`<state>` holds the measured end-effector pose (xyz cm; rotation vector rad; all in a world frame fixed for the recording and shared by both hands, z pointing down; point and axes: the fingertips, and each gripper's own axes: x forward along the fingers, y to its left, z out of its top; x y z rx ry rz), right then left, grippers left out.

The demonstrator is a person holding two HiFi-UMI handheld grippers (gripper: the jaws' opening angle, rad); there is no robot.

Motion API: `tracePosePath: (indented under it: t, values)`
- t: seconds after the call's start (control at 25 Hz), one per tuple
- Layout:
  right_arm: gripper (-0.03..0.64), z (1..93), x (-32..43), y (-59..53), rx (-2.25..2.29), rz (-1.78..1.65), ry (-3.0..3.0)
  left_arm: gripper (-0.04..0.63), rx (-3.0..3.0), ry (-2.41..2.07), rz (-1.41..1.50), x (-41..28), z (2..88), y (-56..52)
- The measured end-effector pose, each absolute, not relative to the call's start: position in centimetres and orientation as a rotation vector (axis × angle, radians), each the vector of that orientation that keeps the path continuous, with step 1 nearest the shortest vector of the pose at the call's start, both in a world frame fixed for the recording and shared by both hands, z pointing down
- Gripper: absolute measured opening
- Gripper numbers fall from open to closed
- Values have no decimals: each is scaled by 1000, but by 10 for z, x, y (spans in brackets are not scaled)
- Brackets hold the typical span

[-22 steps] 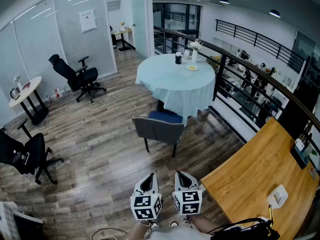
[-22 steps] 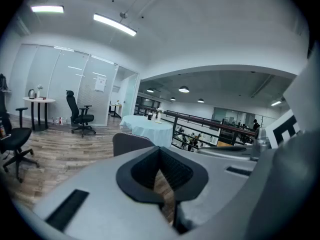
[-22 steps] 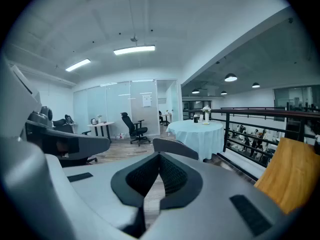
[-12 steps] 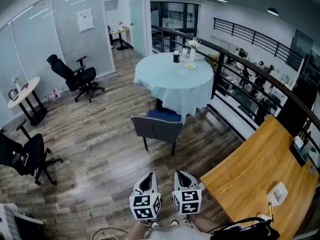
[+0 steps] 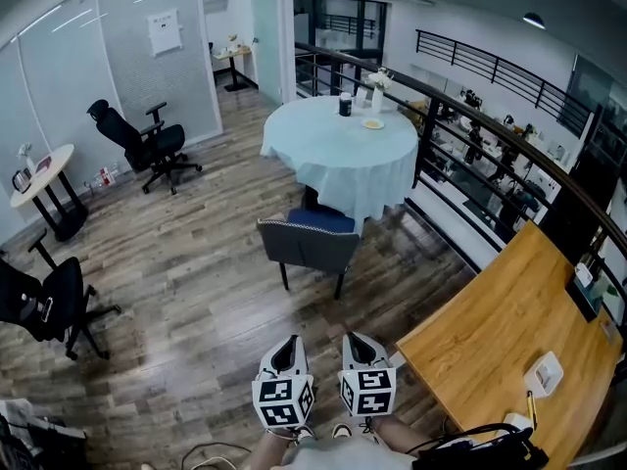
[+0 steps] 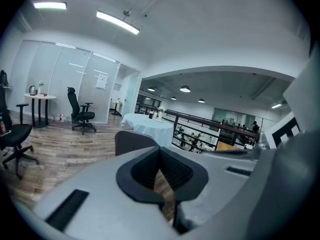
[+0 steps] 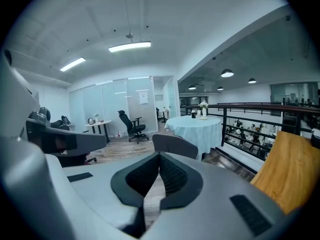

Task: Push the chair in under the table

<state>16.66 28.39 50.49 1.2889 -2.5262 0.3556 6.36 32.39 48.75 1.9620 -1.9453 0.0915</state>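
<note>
**A:** How many of each thing do you count?

**B:** Two grippers, the left gripper [image 5: 291, 345] and the right gripper [image 5: 357, 343], side by side at the bottom of the head view. There is one grey chair [image 5: 309, 248] and one round table [image 5: 338, 155] under a pale blue cloth. A black office chair [image 5: 149, 147] stands by the glass wall and a second office chair [image 5: 49, 302] at the left edge of the floor [image 5: 196, 282]. There is also one small white side table [image 5: 41, 176] and one wooden desk [image 5: 509, 341] on the right. Three small things stand at the round table's far edge: a dark cup [image 5: 345, 106], a white vase [image 5: 377, 94] with flowers and a small dish [image 5: 372, 122].

**A:** What does the grey chair look like?

**B:** It has a padded grey back with pale trim along its rim, a blue seat and thin dark legs. It stands upright.

**A:** Where is it?

**B:** At the round table's near edge, with its back turned to the grippers and its seat towards the table. The front of the seat reaches the hanging cloth. How far under it goes I cannot tell.

**A:** And the grippers?

**B:** Both have their jaws closed together with nothing between them. The chair is well apart from both, ahead across bare floor, and neither touches it. In the left gripper view its back rises just left of the jaws. In the right gripper view it sits right above them.
</note>
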Motion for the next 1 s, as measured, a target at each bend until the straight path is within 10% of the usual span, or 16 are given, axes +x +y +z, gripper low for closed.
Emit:
tracePosePath:
  t: [1.0]
  values:
    - [16,524,111,259,1306,408,-2445,3,1929,-1903,113,-14,510,301]
